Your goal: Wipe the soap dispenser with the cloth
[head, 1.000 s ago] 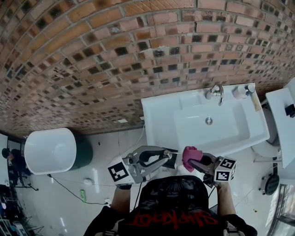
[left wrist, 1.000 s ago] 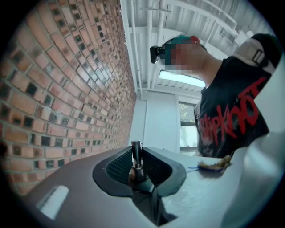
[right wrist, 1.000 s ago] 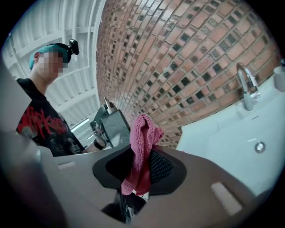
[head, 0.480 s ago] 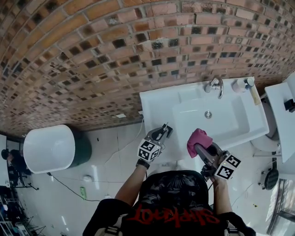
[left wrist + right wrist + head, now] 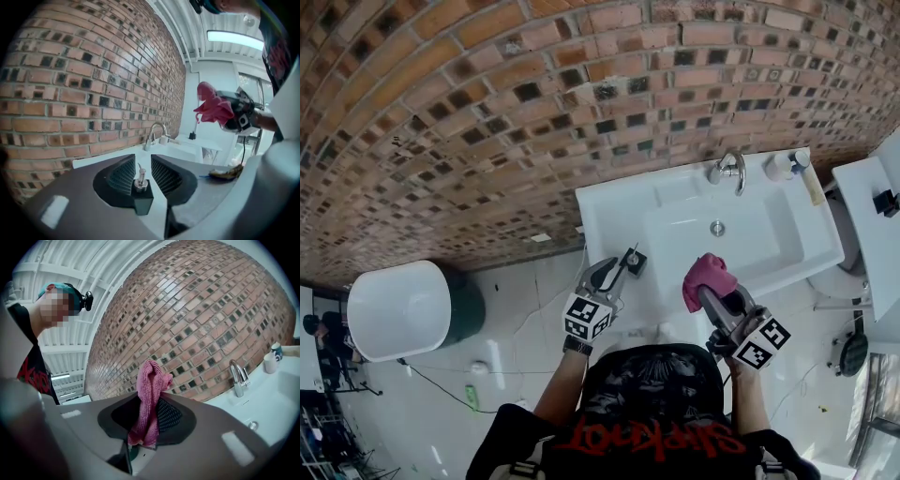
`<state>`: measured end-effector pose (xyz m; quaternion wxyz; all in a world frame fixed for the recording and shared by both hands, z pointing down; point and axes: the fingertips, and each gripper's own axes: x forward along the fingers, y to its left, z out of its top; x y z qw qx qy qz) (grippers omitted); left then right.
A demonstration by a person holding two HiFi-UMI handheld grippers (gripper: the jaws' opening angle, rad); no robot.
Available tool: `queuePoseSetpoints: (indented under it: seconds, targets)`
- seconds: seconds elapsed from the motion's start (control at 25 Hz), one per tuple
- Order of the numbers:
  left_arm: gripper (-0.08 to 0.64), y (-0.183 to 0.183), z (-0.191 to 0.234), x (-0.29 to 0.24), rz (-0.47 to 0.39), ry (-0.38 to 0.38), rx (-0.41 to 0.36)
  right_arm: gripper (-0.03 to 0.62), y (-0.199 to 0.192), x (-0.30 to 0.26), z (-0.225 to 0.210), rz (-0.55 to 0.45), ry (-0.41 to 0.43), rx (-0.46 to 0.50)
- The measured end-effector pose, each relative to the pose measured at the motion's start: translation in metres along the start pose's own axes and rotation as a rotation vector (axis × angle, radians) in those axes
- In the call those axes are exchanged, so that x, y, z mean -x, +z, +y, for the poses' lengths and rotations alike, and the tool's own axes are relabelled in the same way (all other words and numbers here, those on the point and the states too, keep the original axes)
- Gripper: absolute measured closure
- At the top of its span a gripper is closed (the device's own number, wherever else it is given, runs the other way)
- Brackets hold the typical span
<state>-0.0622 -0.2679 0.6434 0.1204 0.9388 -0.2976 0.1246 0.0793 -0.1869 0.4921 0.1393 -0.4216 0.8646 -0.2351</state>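
The soap dispenser (image 5: pixel 631 261), a small black block with a silver pump, stands upright on the front left corner of the white sink (image 5: pixel 609 211). My left gripper (image 5: pixel 619 268) is around it. In the left gripper view the soap dispenser (image 5: pixel 140 192) sits between the jaws of the left gripper (image 5: pixel 143 161); they have just been opening and the pads stand apart from it. My right gripper (image 5: pixel 713 292) hovers over the sink's front edge, shut on a bunched pink cloth (image 5: pixel 705 276). The pink cloth (image 5: pixel 149 399) hangs from the right gripper (image 5: pixel 149 414).
A chrome faucet (image 5: pixel 731 171) and white cups (image 5: pixel 783 166) stand at the back of the sink against the brick wall. A white shelf (image 5: pixel 872 216) is at the right. A large white bin (image 5: pixel 398 309) stands on the floor at the left.
The left gripper came down from chest height with the dispenser to the sink's front left corner, and its jaws have parted. The right gripper carried the cloth slightly further toward the basin.
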Motion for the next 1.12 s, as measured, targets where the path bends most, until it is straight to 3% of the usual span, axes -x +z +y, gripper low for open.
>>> queuePoseSetpoints:
  seconds: [0.24, 0.48, 0.68, 1.12]
  targets:
    - [0.471, 0.069, -0.037, 0.053, -0.223, -0.034, 0.131, 0.506, 0.012, -0.002, 0.012, 0.005, 0.048, 0.094]
    - [0.471, 0.111, -0.075, 0.07, -0.285, -0.062, 0.082, 0.506, 0.016, -0.003, 0.018, 0.002, 0.085, 0.104]
    - [0.471, 0.119, -0.095, 0.067, -0.276, -0.09, 0.048, 0.506, 0.018, -0.004, 0.021, -0.007, 0.099, 0.104]
    - [0.471, 0.103, -0.114, 0.063, -0.216, -0.131, 0.059, 0.506, 0.008, 0.005, 0.02, 0.014, 0.084, 0.1]
